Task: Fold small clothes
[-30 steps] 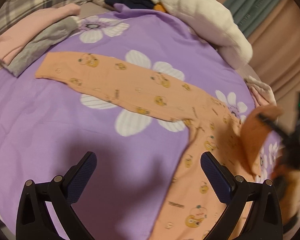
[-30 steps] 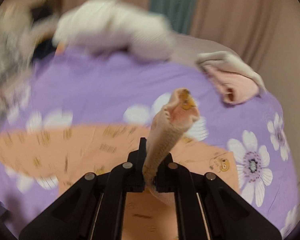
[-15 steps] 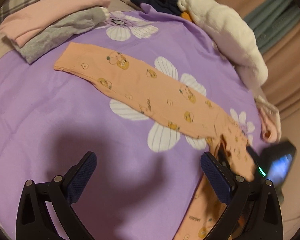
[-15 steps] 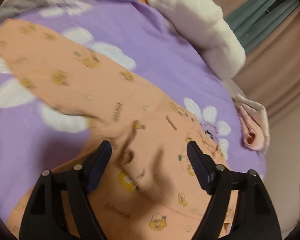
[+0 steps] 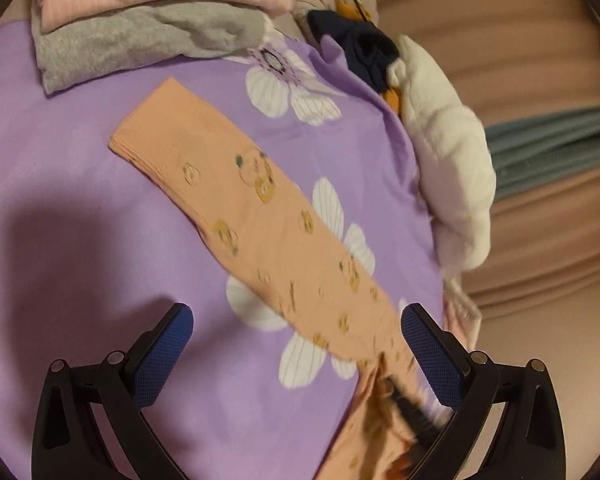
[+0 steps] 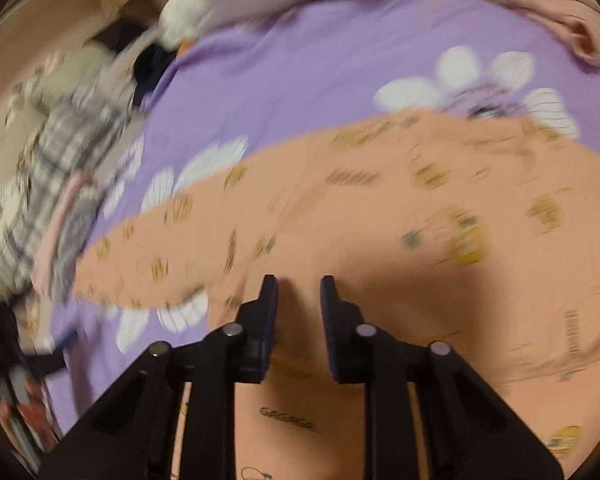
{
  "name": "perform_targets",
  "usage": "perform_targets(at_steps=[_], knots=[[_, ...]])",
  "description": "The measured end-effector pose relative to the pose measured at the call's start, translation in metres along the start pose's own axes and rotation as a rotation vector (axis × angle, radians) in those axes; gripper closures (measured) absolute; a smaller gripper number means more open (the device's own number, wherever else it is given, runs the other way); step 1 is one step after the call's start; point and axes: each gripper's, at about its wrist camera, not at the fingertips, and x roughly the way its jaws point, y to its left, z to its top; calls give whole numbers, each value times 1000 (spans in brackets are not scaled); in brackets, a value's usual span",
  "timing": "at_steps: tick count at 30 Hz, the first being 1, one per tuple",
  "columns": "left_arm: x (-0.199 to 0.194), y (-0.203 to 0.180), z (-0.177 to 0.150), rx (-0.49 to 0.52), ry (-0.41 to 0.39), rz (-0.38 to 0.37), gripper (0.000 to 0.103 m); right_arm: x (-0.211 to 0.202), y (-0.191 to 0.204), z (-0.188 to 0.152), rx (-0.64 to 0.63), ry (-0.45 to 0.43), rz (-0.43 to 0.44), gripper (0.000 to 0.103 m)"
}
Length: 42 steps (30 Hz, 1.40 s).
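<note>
An orange baby garment with yellow cartoon prints [image 5: 260,216] lies flat on a purple flowered sheet [image 5: 80,260]. One long sleeve stretches toward the far left, ending in a ribbed cuff [image 5: 140,144]. My left gripper [image 5: 296,344] is open and empty, hovering above the sleeve's near part. In the right wrist view the garment's body [image 6: 420,240] fills the frame. My right gripper [image 6: 299,300] hangs just over it, jaws narrowed to a small gap with nothing between them.
Folded pink and grey clothes [image 5: 140,20] sit at the sheet's far left. A white plush pile [image 5: 448,152] and dark navy clothing [image 5: 364,48] lie at the far edge. A pink and white garment [image 6: 572,20] lies at the far right. Curtains hang behind.
My right gripper let go of the orange sleeve it held up, opened wide, then narrowed its jaws over the garment's body. My left gripper moved toward the far sleeve, still open.
</note>
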Motion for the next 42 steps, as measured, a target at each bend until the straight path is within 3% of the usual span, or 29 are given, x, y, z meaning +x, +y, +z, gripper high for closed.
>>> perform_targets(at_steps=[3, 5, 8, 14, 16, 18, 19, 20, 22, 25, 29, 32, 35, 37, 40, 41, 42], knots=[[11, 21, 13, -124, 16, -47, 1, 17, 26, -9, -80, -4, -15, 79], [16, 36, 22, -210, 10, -96, 1, 18, 22, -5, -48, -6, 23, 79], [13, 48, 42, -273, -72, -151, 1, 7, 9, -2, 22, -24, 92, 80], [21, 43, 70, -283, -158, -99, 3, -33, -20, -18, 44, -73, 87, 75], [20, 37, 72, -250, -198, -16, 23, -43, -26, -21, 58, -87, 93, 74], [28, 25, 75, -159, -177, 115, 84, -57, -35, -26, 67, -106, 100, 72], [32, 22, 77, -129, -162, 151, 97, -64, -37, -28, 71, -120, 99, 70], [35, 14, 76, -79, -155, 206, 100, -73, -45, -32, 75, -129, 96, 68], [33, -13, 66, 48, -184, 273, 100, -84, -53, -35, 83, -146, 90, 66], [34, -69, 44, 263, -208, 295, 100, -98, -71, -42, 104, -165, 62, 66], [47, -165, -11, 553, -181, 216, 100, -111, -93, -52, 149, -179, 36, 65], [60, -221, -67, 706, -122, 129, 100, -119, -110, -62, 190, -193, 35, 65], [83, -259, -128, 823, -13, 67, 100, -125, -126, -72, 235, -199, 33, 65], [100, -269, -158, 863, 55, 53, 100, -129, -138, -78, 267, -204, 32, 65], [135, -274, -210, 940, 196, 101, 99, -134, -150, -84, 295, -201, 20, 61], [150, -274, -227, 982, 246, 134, 88, -135, -153, -85, 300, -201, 17, 60], [162, -272, -237, 1014, 284, 159, 68, -136, -157, -85, 309, -200, 13, 59]])
